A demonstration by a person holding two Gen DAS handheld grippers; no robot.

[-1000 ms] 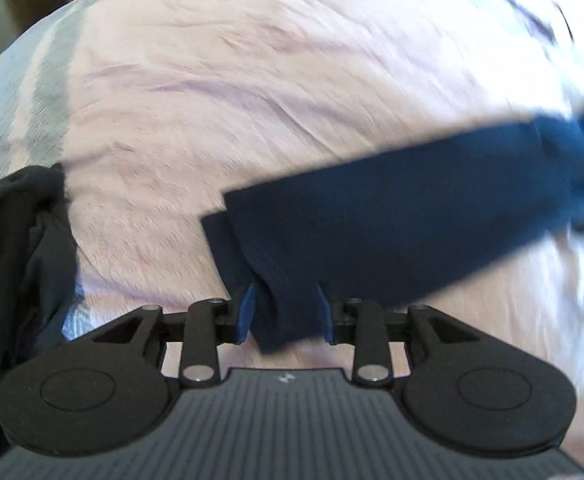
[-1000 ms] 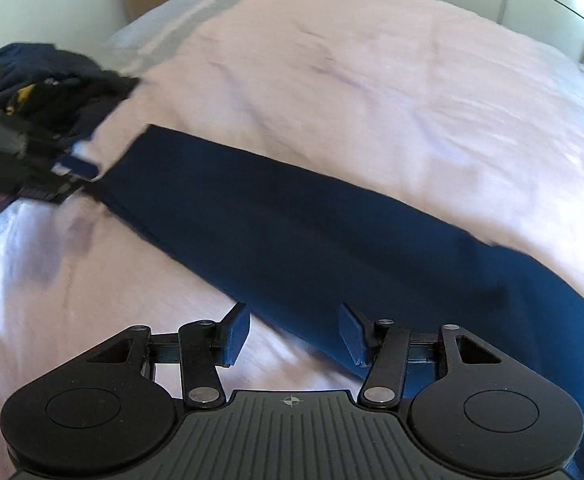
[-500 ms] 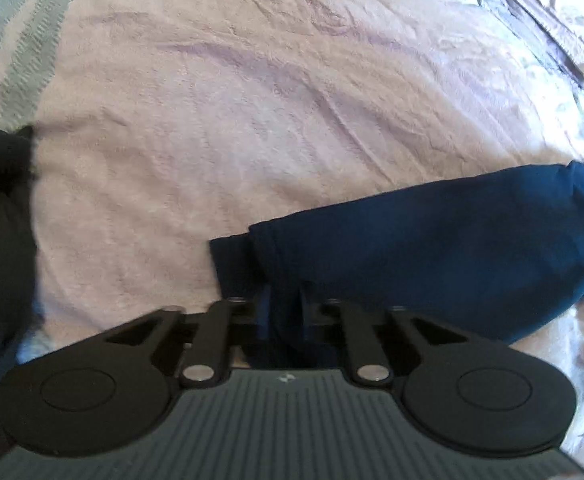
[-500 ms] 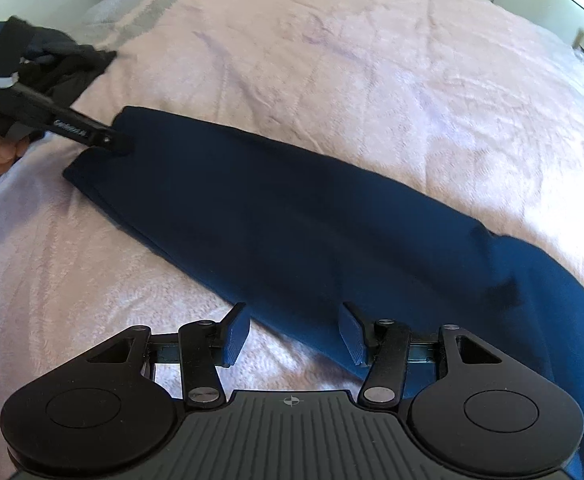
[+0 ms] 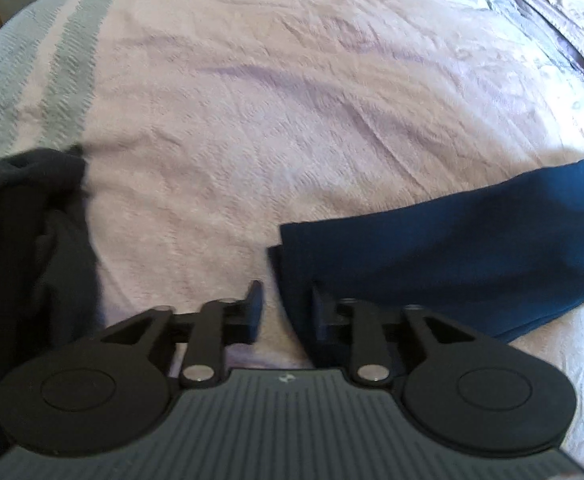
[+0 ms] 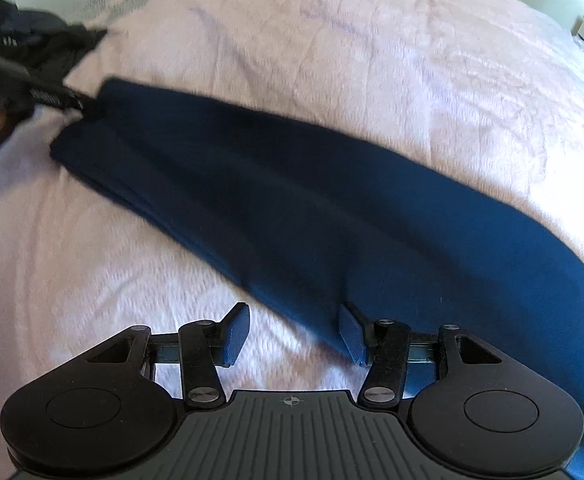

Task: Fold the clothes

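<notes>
the left gripper (image 5: 286, 306) sits at the lower centre of its frame, fingers apart, the end of a navy garment (image 5: 451, 256) lying between and over its right-hand finger, not pinched. the right gripper (image 6: 292, 334) is spread wide at the bottom of its frame, the garment's (image 6: 292, 208) lower edge between its fingers. the long folded cloth runs from upper left to lower right across a pink bedspread (image 6: 371, 60). a dark clothes pile (image 5: 24, 248) fills the left edge.
</notes>
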